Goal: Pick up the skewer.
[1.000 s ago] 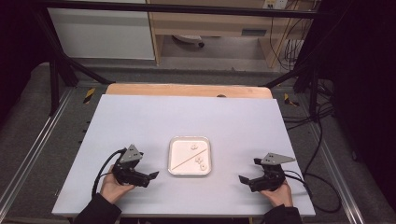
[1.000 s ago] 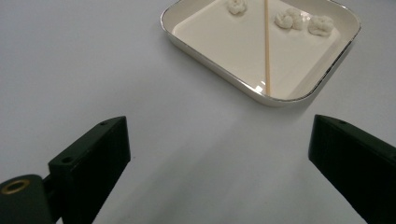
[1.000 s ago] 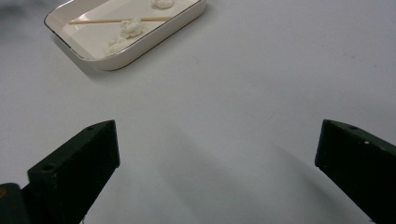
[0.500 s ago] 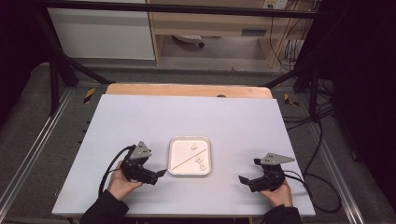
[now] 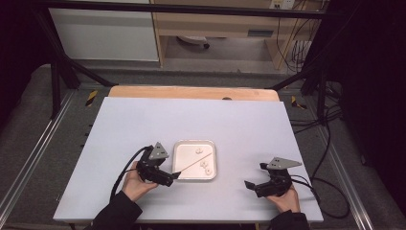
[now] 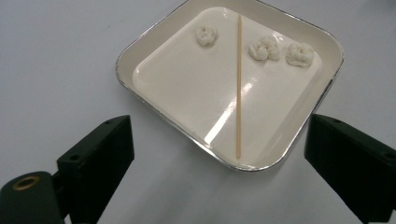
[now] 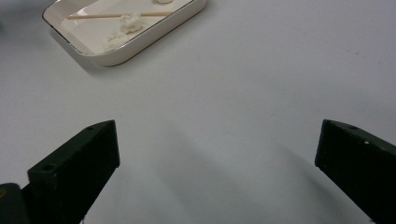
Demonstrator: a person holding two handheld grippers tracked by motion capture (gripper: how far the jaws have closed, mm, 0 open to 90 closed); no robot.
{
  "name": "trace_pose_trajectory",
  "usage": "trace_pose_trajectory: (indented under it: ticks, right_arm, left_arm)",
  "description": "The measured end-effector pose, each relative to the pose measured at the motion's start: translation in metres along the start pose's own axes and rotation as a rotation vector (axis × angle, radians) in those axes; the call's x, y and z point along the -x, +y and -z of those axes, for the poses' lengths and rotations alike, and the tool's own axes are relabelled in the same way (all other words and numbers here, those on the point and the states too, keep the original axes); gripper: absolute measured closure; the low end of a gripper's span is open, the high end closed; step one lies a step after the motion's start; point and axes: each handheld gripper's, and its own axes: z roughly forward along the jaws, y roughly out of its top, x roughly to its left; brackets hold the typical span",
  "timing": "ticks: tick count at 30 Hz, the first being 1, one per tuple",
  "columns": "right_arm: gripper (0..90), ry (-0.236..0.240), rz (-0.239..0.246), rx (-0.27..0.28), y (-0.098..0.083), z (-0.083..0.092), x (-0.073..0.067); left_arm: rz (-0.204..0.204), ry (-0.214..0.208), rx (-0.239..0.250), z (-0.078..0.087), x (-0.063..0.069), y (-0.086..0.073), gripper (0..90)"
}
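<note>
Left claw [image 5: 176,175] lower left of centre, jaws wide apart, empty, at tray [image 5: 178,165] edge; tray mid-frame on worktop [image 5: 143,120] holds wooden skewer [image 5: 191,166] and three white lumps [image 5: 206,165]; right claw [image 5: 248,184] lower right, wide apart, empty

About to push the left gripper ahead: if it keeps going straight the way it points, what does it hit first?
Most likely the near rim of the tray, which lies between the open jaws of the left gripper. Just past the rim is the near end of the wooden skewer. How high the gripper sits above the table is unclear.
</note>
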Motion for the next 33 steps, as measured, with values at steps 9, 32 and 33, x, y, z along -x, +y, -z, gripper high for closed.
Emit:
trace_pose_trajectory:
  ticks: [9,32,33]
  right_arm:
    - [0.6,0.001,-0.002,-0.002,0.000,0.000,0.000]
    - [0.6,0.000,0.000,-0.002,0.000,0.000,0.000]
    - [0.6,0.001,0.003,-0.002,0.000,0.000,0.000]
  left_arm:
    - [-0.010,0.001,-0.023,-0.015,0.006,0.011,20.8]
    - [0.032,-0.052,-0.099,-0.048,0.010,0.015,67.2]
    - [0.031,-0.054,-0.099,-0.048,0.010,0.014,69.2]
